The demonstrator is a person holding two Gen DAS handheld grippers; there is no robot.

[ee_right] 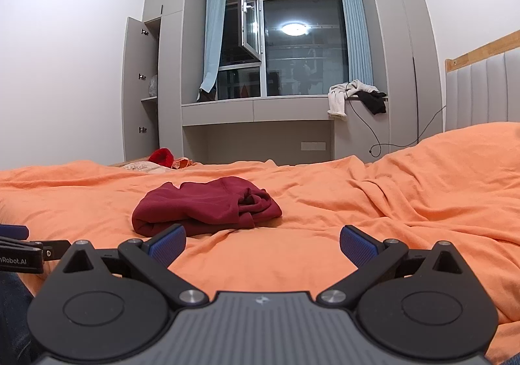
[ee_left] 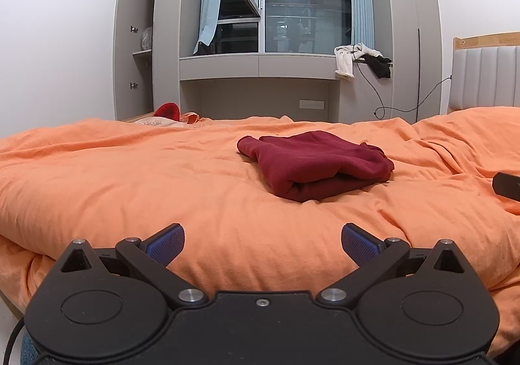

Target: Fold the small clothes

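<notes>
Both claws hung empty over the near edge of the orange duvet (ee_left: 130, 170), jaws spread wide. From the left gripper (ee_left: 262, 243) the dark red garment (ee_left: 313, 163) lay ahead and rightward; from the right gripper (ee_right: 262, 243) it lay ahead and leftward, seemingly nearer. It sat between them as a rumpled bundle, long axis roughly crosswise. Beyond stood the window (ee_right: 292, 50).

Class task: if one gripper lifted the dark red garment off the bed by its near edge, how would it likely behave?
The dark red garment is soft, creased cloth, so it would probably droop. Its loosely stacked layers would likely unfold. It looks light, barely denting the orange duvet.
</notes>
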